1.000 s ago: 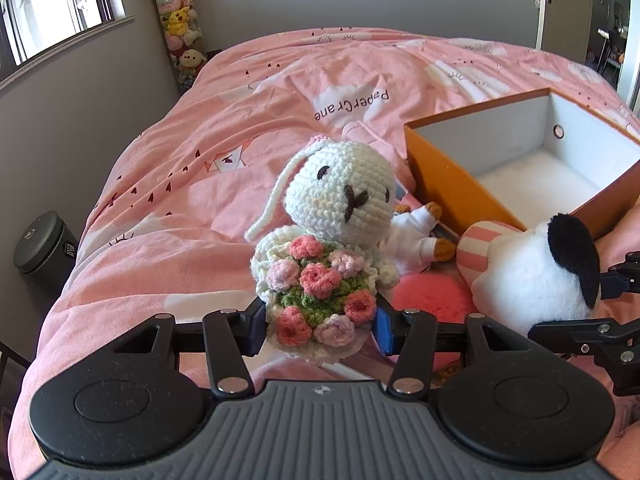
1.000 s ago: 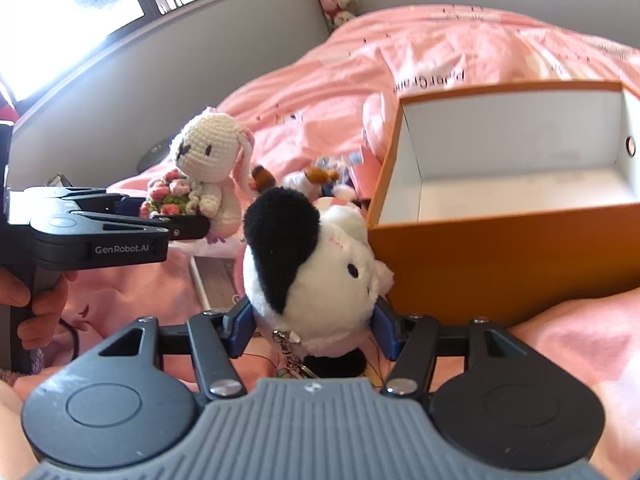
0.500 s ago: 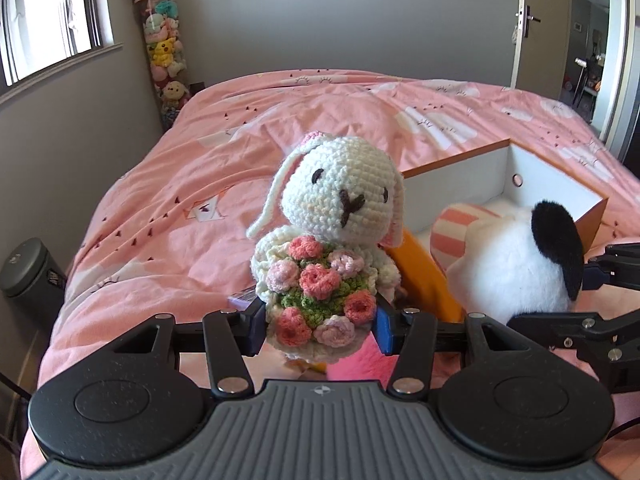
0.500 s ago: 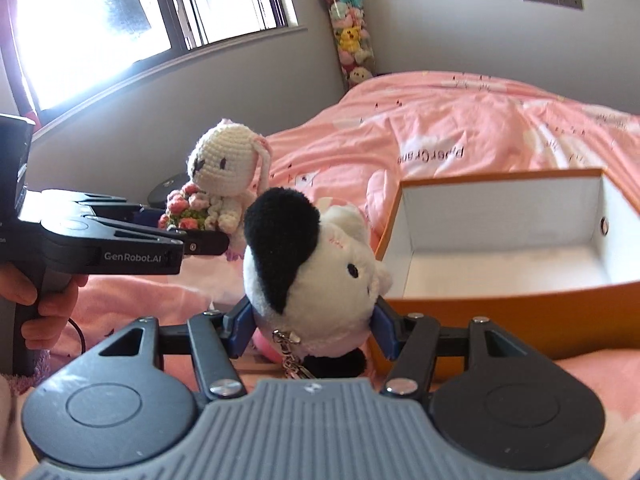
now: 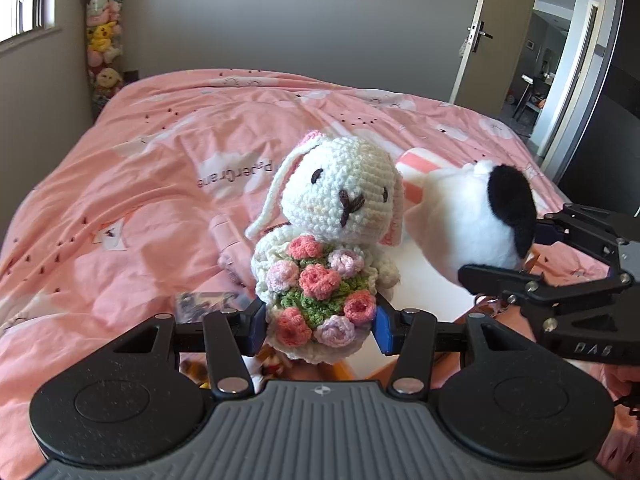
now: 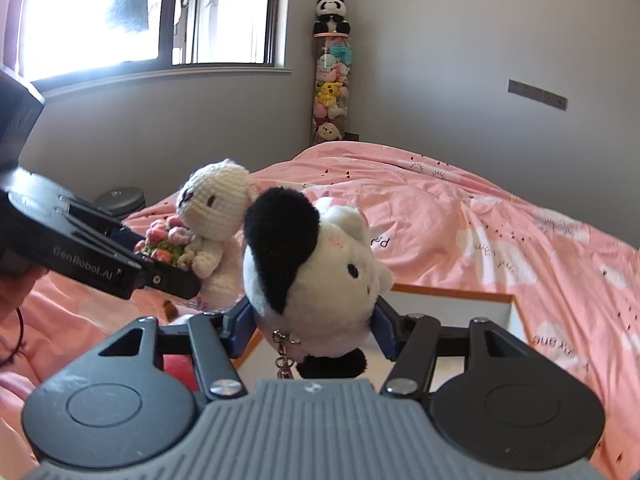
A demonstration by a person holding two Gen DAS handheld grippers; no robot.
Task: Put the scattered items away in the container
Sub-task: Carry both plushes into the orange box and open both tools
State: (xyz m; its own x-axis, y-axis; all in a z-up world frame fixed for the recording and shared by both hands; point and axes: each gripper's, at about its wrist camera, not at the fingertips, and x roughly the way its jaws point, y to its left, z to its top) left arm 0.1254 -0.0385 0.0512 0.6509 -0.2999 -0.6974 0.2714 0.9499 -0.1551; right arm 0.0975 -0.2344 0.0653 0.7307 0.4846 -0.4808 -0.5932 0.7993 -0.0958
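A white crochet rabbit point(image 5: 340, 208) with a flower bouquet is held upright in my left gripper point(image 5: 320, 326), whose blue pads press on its base. My right gripper point(image 6: 314, 326) is shut on a white plush with a black ear point(image 6: 316, 264); a metal clasp hangs under it. Both toys hang side by side above the bed. The orange box with a white inside point(image 6: 452, 304) lies just below and beyond the right gripper; in the left wrist view only its white floor point(image 5: 424, 280) and an orange edge show. The rabbit point(image 6: 216, 208) and the plush point(image 5: 476, 224) each appear in the other view.
A pink duvet point(image 5: 160, 184) covers the bed. Small items lie under the left gripper: a dark packet point(image 5: 204, 300) and a little figure point(image 5: 268, 360). A red object point(image 6: 176, 366) lies beside the box. A tube of plush toys point(image 6: 330, 80) stands in the corner; a door point(image 5: 488, 36) is open.
Both grippers have risen with their toys and tilted up, so more of the walls shows. The orange box has dropped low in both views and is mostly hidden behind the toys.
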